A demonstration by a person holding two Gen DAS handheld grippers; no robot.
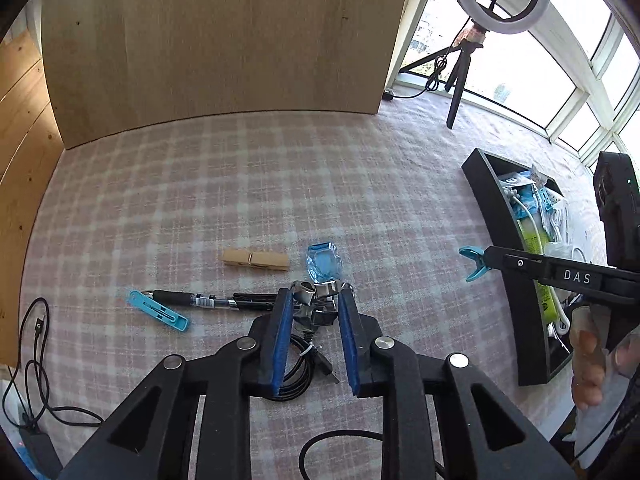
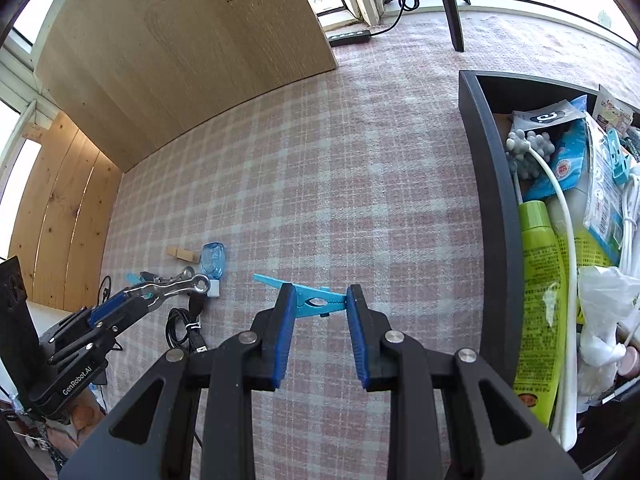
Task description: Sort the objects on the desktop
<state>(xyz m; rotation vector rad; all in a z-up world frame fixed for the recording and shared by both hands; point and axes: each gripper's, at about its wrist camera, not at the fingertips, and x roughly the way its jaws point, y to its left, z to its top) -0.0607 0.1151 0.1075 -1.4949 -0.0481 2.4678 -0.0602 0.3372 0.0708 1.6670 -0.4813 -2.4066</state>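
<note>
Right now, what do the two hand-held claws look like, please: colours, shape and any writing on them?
Both are black plastic. The left claw and the right claw have flat fingers lined with blue ribbed pads, joined by angular links with round silver pivot pins. One body is marked "GenRobot.AI"; the other's finger reads "DAS".

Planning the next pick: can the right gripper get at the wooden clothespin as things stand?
Probably not yet. The right gripper is shut on the blue clip, so it must drop that first. The wooden clothespin lies bare on the cloth, but the left gripper, holding a metal clasp, hangs beside it.
</note>
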